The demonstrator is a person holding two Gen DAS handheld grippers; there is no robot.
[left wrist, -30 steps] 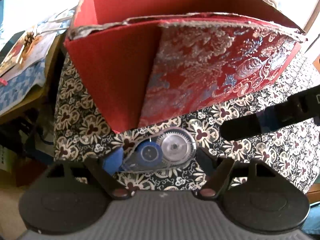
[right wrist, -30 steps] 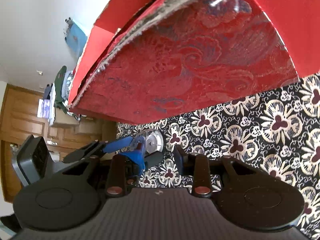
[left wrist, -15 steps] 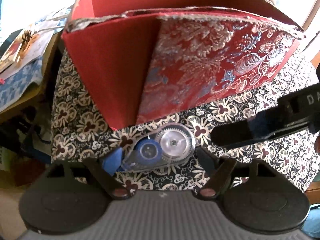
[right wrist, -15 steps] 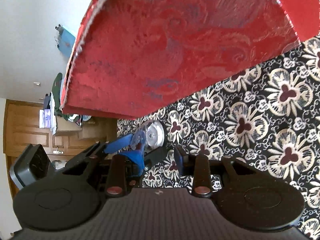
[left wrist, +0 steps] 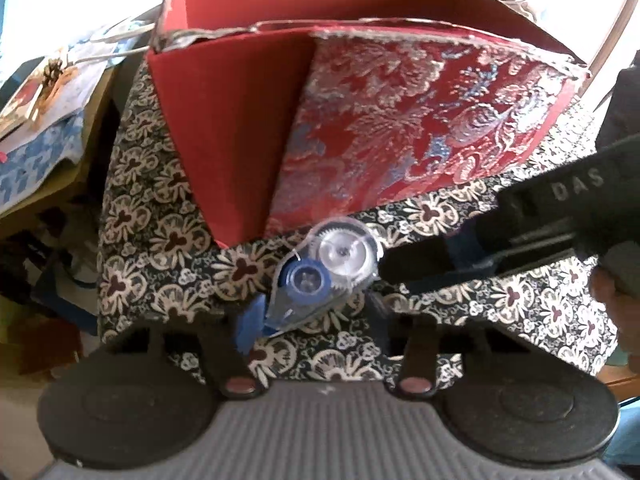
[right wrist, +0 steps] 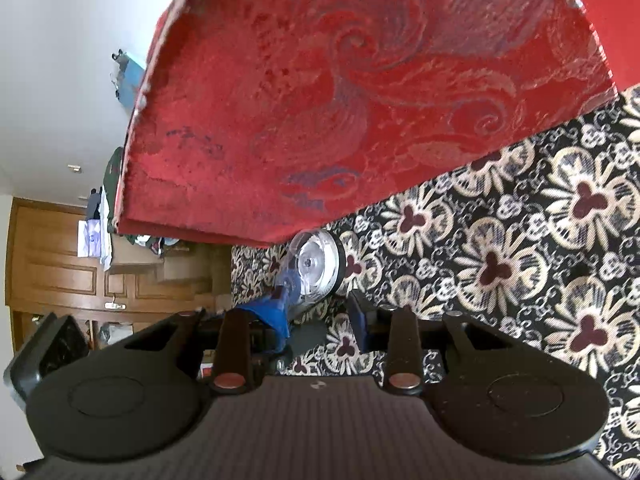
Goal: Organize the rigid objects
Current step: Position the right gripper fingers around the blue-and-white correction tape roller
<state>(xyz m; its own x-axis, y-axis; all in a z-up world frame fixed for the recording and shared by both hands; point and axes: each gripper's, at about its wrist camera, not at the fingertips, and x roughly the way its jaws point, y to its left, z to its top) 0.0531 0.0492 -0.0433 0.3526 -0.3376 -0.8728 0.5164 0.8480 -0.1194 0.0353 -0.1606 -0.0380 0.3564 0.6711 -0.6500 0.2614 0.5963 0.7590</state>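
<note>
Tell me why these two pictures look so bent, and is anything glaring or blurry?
Left wrist view: the fisheye lens bows the red box outward; window light whites out the top edge, and the right gripper at the side is smeared. Right wrist view: the box looms huge and soft; the tablecloth is sharper.

Black floral-patterned cloth covering the counter; blue-and-white patterned papers stacked beyond its left edge; wooden cabinet doors behind.
</note>
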